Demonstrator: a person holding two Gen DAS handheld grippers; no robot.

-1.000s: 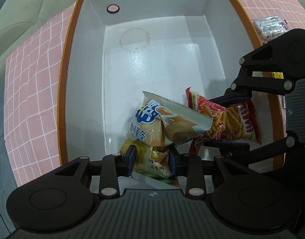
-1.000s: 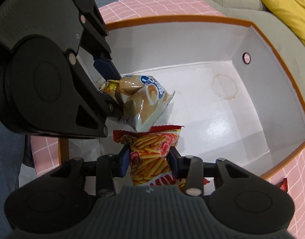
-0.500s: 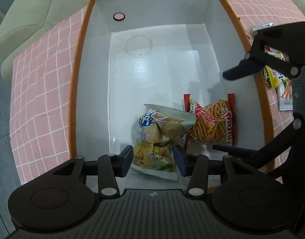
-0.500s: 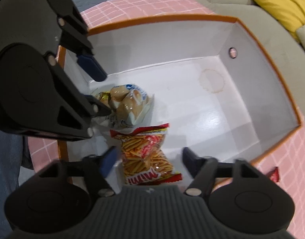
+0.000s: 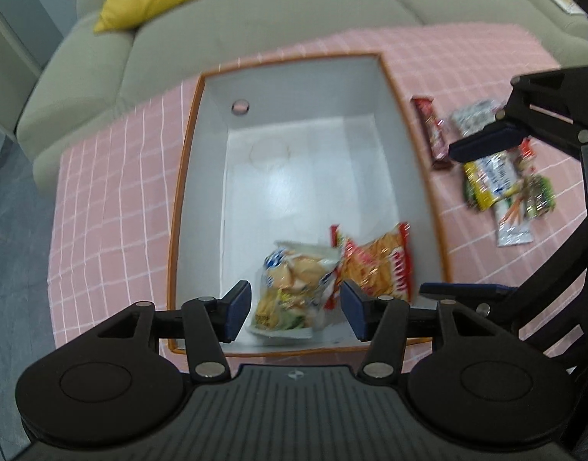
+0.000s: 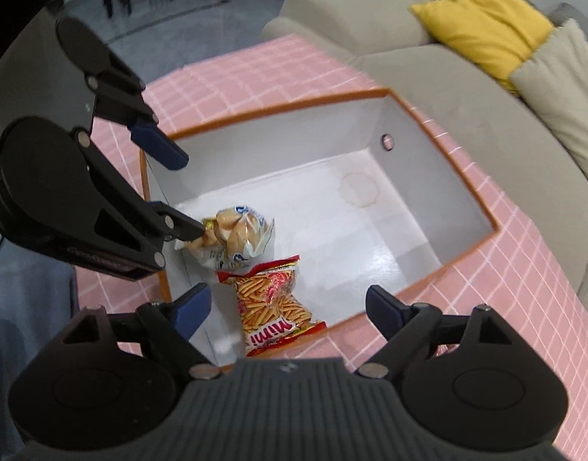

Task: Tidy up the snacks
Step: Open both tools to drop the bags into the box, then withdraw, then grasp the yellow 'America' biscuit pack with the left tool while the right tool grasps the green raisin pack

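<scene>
Both bags lay in the near end of the white box on the pink checked counter: the pale biscuit bag on the left, the red bag of sticks just beside it on the right, their edges touching. The left gripper hung above the biscuit bag with its jaws spread and nothing between the pads; the right gripper hung above the red bag, jaws spread wider, also empty.

The step in hand looked like pulling clear after the drop. It would go best by lifting straight out until the fingers cleared the box rim, so no wrapper got snagged and dragged, and then swinging right toward the loose packets and the dark red bar lying on the counter just right of the box. Each of those would likely want a pinch across the flat body, not a crinkly end.

A second ago each gripper had pinched its bag low inside the box. Since then both pairs of jaws had been opening, the bags had settled on the box floor, and both grippers had risen, so more of the counter and the beige sofa came into sight.
</scene>
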